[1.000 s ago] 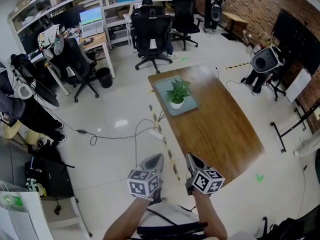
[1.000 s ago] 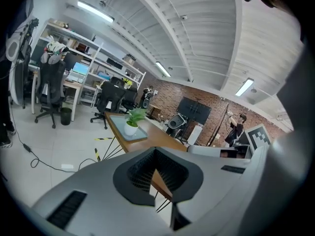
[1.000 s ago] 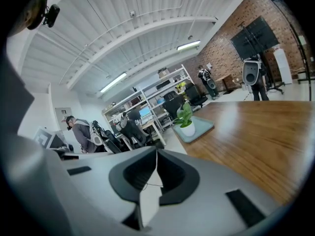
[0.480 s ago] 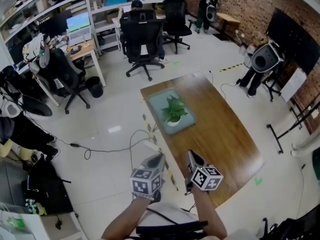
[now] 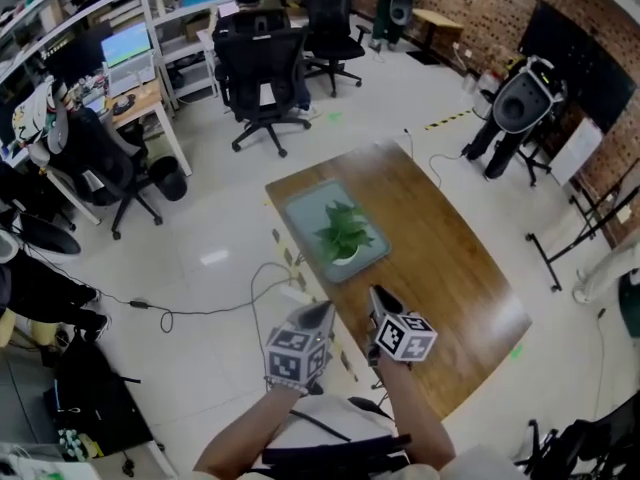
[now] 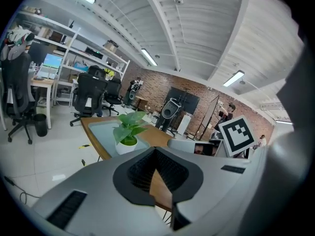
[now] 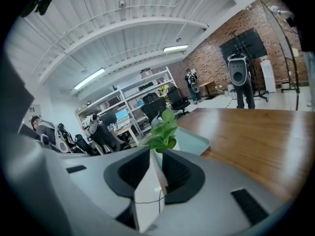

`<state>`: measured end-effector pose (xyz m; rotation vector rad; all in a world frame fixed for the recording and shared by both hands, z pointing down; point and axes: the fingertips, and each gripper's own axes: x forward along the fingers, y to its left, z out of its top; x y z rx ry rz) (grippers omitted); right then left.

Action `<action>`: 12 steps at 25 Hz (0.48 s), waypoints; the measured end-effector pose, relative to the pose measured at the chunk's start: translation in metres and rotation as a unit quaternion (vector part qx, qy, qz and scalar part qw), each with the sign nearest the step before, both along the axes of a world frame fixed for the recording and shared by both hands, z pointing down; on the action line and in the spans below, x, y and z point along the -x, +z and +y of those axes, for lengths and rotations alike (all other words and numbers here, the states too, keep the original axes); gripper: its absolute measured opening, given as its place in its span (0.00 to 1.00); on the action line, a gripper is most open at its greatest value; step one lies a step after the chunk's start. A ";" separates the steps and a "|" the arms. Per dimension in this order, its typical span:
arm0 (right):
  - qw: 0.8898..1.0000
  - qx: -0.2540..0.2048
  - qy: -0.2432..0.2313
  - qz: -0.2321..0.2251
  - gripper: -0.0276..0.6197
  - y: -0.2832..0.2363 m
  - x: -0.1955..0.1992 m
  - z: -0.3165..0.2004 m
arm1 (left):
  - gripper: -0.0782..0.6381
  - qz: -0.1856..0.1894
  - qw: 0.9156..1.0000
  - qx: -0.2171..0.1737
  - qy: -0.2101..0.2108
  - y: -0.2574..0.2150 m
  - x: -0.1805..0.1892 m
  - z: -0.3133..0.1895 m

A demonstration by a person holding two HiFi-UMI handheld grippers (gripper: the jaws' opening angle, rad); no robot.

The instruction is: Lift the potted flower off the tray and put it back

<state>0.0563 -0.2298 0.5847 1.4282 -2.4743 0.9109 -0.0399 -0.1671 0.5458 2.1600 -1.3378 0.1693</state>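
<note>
A small potted flower (image 5: 342, 234) with green leaves in a white pot stands on a pale grey-green tray (image 5: 303, 204) at the far left end of a wooden table (image 5: 445, 258). Both grippers are held out at the table's near corner, well short of the tray. My left gripper (image 5: 321, 309) is off the table's left edge with its jaws together and nothing in them. My right gripper (image 5: 375, 294) is over the near edge; its jaws have just been opening and stand slightly apart, empty. The left gripper view shows the plant (image 6: 127, 131) ahead, as does the right gripper view (image 7: 162, 131).
Black office chairs (image 5: 262, 63) and desks with a monitor (image 5: 125, 43) stand beyond the table. A cable (image 5: 255, 286) and striped tape (image 5: 283, 251) lie on the floor to the table's left. A black speaker-like stand (image 5: 522, 103) is at the right by the brick wall.
The table and the plant have come nearer in the head view. Both grippers have advanced toward the table's near corner. The plant stays on the tray.
</note>
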 end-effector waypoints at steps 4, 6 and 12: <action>1.000 0.021 0.011 0.002 0.26 0.021 0.006 -0.030 | 0.10 0.001 1.000 0.002 0.028 0.006 -0.003 -0.019; 0.999 0.027 0.021 0.004 0.26 0.029 0.006 -0.044 | 0.10 -0.001 0.999 0.005 0.040 0.010 -0.005 -0.025; 0.998 0.035 0.040 0.022 0.26 0.045 0.011 -0.084 | 0.10 0.008 0.998 0.013 0.058 0.017 -0.007 -0.049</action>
